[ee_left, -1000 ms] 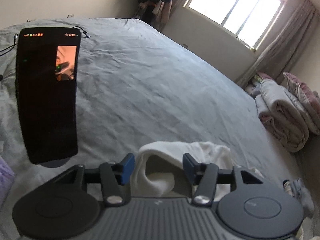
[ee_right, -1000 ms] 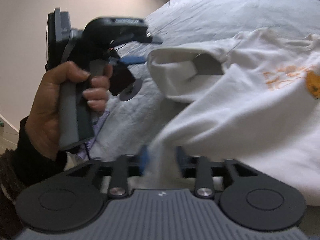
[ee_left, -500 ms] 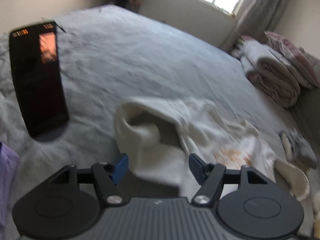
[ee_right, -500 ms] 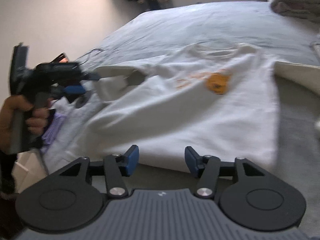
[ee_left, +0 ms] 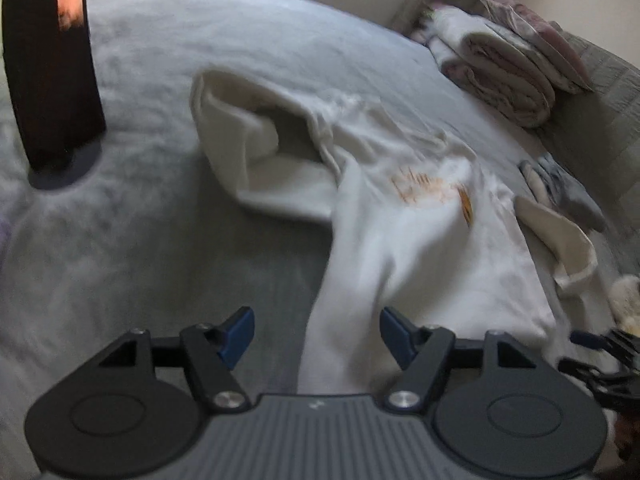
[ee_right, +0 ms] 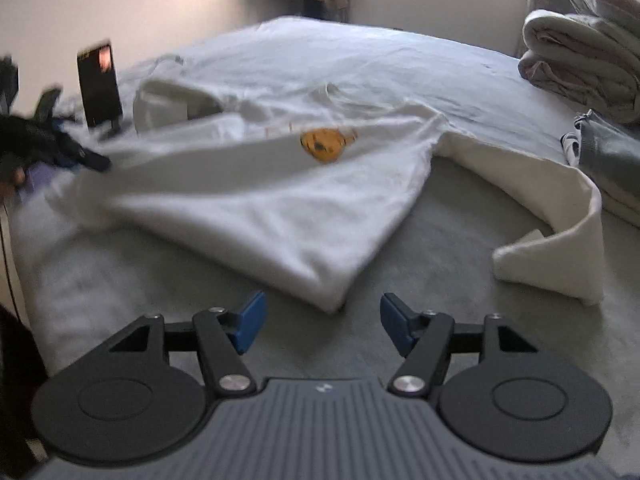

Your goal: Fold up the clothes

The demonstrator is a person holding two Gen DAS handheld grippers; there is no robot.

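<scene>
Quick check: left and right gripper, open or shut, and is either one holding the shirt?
Left gripper: open, holding nothing; white T-shirt hem lies loose between the pads.
Right gripper: jaws opening, holding nothing; shirt corner just ahead.

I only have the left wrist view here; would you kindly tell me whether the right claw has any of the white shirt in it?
Observer: No. The right claw is opening with nothing between its fingers; the white shirt has a hem corner lying just ahead of it.
Operator: Thank you. How does the sleeve on that side lie?
Observer: That sleeve curls round and stands on its edge, its cuff end raised off the bed.
</scene>
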